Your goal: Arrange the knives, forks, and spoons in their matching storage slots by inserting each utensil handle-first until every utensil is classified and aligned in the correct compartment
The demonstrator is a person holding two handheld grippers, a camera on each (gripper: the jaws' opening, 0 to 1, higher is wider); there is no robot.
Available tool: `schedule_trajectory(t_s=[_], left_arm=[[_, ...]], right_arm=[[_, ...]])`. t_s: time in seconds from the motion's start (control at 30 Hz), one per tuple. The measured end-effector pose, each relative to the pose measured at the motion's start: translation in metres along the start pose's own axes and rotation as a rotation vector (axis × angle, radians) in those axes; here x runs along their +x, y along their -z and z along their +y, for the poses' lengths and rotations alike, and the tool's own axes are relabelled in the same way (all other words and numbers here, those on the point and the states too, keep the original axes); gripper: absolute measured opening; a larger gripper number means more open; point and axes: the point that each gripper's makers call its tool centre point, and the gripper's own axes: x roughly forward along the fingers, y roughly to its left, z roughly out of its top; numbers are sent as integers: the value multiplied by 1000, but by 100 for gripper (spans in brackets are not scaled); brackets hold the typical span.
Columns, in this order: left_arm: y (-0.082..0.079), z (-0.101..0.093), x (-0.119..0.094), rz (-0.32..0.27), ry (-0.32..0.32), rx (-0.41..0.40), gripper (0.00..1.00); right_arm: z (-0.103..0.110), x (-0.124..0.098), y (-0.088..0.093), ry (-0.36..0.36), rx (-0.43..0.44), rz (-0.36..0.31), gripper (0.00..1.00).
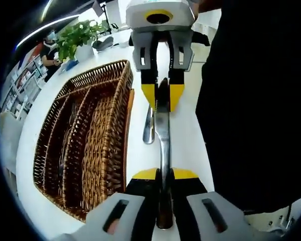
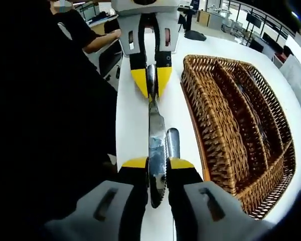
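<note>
The knife's [image 1: 163, 145] handle end is disappearing between the left gripper's [image 1: 163, 174] jaws in the left gripper view, and its blade tip is being covered by the right gripper's [image 1: 162, 96] yellow tips. A second utensil [image 1: 149, 128] is lying partly behind the knife; its type is too hidden to tell. The wicker tray's [image 2: 210, 135] compartments are staying dark in the right gripper view, so their contents are not reading clearly. The person's dark clothing [image 2: 45, 115] is blocking the surface's [image 2: 133, 120] near side.
</note>
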Motion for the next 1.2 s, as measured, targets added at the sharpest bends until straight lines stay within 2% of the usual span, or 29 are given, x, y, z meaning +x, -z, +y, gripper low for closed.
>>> schedule_trajectory(t_s=[0.23, 0.43, 0.53, 0.57, 0.6, 0.63, 0.7, 0.8, 0.83, 0.93, 1.0, 1.03, 1.13, 1.2], left_arm=[[11, -7, 12, 11, 21, -36, 7], [11, -8, 12, -7, 15, -47, 8], [21, -10, 16, 37, 3, -36, 13], [6, -8, 19, -48, -7, 9, 15], [16, -10, 16, 3, -13, -43, 16], [13, -9, 17, -9, -20, -65, 15], [12, -8, 18, -21, -35, -34, 14], [12, -9, 18, -21, -26, -35, 9], [13, -10, 18, -12, -23, -78, 9], [13, -11, 16, 16, -25, -63, 8], [12, -12, 13, 25, -13, -67, 7], [12, -13, 11, 28, -10, -66, 7], [11, -11, 6, 24, -13, -63, 7], [6, -6, -1, 21, -22, -65, 7]], right_arm=[[7, 4, -2, -27, -14, 18, 10], [8, 3, -1, -19, -26, 29, 10], [6, 3, -1, -20, -22, 33, 10], [6, 3, -2, -20, -20, 32, 10], [5, 2, -3, -17, -26, 32, 10], [5, 1, -5, -15, -30, 34, 10], [4, 0, -7, -16, -32, 31, 10], [6, -1, -10, -26, -53, 24, 10], [7, 0, -10, -25, -41, 31, 10], [6, -1, -11, -19, -28, 24, 11], [4, -2, -14, -13, -89, 8, 12], [7, -4, -14, -29, -69, 0, 12], [1, -9, -18, -18, -55, -35, 13], [-7, -16, -21, 10, -24, -59, 16]])
